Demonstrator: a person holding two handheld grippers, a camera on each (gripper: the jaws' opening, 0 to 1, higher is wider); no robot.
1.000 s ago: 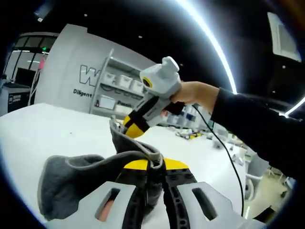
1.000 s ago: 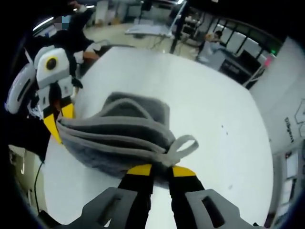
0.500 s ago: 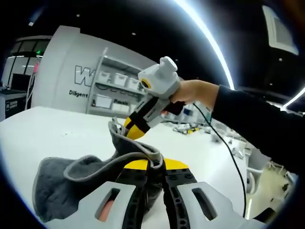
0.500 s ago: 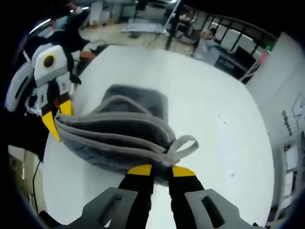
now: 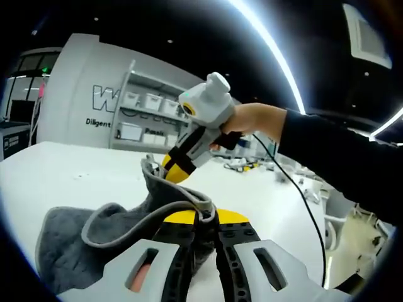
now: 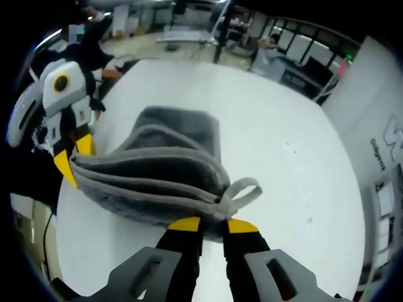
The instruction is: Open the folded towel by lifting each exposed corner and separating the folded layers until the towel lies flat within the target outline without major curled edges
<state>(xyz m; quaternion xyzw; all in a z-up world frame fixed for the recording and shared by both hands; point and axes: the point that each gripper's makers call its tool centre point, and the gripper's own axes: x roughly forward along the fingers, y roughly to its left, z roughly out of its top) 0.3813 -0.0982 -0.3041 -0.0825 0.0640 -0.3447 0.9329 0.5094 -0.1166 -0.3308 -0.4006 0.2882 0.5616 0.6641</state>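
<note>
Two grippers, left gripper (image 5: 199, 217) and right gripper (image 6: 210, 223), each clamped on opposite towel (image 6: 157, 170) corners, long edge stretched between them above the counter (image 6: 277, 157).

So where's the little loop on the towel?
In the right gripper view, the loop sticks out of the towel edge just above the right gripper, which pinches that corner over the white table.

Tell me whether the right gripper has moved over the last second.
Cannot tell. In the left gripper view the right gripper has drifted slightly left, but so have the wall shelves, so the camera moved. It stays shut on the towel.
</note>
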